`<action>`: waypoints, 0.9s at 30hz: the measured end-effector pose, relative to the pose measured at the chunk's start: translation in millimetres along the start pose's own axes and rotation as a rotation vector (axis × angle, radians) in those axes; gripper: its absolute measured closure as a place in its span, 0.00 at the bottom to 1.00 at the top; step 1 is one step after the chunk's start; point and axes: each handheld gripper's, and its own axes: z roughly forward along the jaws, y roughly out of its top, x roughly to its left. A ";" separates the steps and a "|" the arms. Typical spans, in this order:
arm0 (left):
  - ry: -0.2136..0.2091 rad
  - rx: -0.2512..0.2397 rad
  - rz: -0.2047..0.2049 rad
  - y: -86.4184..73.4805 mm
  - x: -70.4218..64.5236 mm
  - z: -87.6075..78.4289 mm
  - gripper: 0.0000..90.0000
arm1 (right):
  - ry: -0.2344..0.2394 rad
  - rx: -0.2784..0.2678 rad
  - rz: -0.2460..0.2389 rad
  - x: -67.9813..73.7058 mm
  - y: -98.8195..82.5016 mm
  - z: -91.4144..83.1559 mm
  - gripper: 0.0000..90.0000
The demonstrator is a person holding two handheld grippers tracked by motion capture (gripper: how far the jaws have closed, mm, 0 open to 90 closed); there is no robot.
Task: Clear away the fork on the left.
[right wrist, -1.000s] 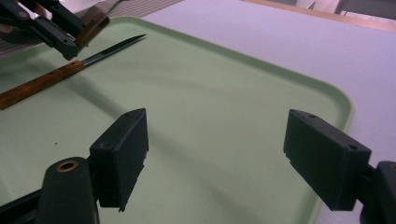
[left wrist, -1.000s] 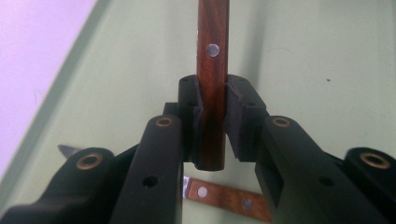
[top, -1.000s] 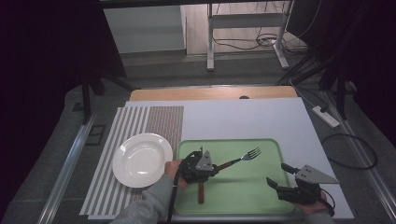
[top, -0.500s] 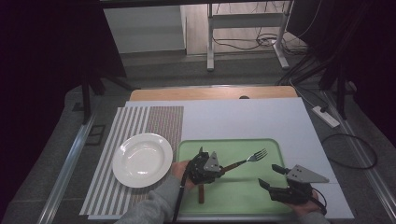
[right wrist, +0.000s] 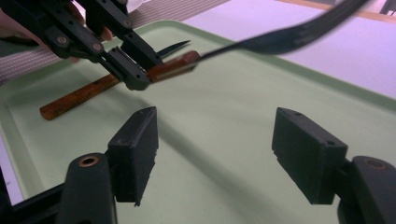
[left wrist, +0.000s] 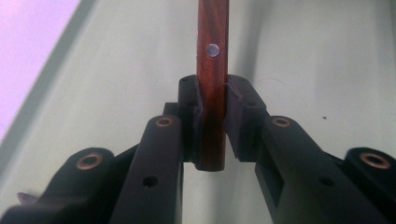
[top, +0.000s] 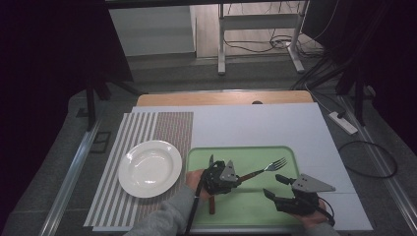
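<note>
Over the green tray [top: 255, 206], the left gripper [top: 231, 178] clamps a wooden-handled fork [top: 268, 167] by its handle; the right gripper [top: 275, 187], jaws just closing yet apart, grips nothing.

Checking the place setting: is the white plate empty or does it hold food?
Empty: the white plate shows a bare surface, resting on the striped mat.

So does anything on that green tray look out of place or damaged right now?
Nothing looks damaged or spilled. The left claw is shut on the wooden handle of the fork, holding it above the green tray. A knife with a matching handle lies flat on the tray. The white plate sits on the striped placemat.
</note>
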 end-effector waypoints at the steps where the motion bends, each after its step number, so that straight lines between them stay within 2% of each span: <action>1: 0.000 -0.001 0.001 0.5 -0.4 0.6 0.84 | 0.003 -0.001 0.000 0.6 0.4 1.1 0.36; 11: -0.008 -0.004 0.003 6.3 -4.1 6.2 0.84 | 0.026 0.005 0.009 5.0 2.6 9.2 0.41; 14: -0.012 -0.006 0.000 8.4 -5.6 8.5 0.84 | 0.038 0.000 0.025 4.7 3.2 11.0 0.43; 17: -0.013 -0.001 0.007 10.2 -6.3 9.6 0.84 | 0.031 0.005 0.038 4.9 3.8 12.8 0.46; 22: -0.012 0.000 0.004 12.9 -8.7 12.7 0.84 | 0.038 -0.007 0.085 3.3 5.1 14.4 0.51; 27: 0.011 -0.001 0.001 14.7 -10.6 15.0 0.84 | 0.040 -0.014 0.131 2.1 5.9 17.6 0.54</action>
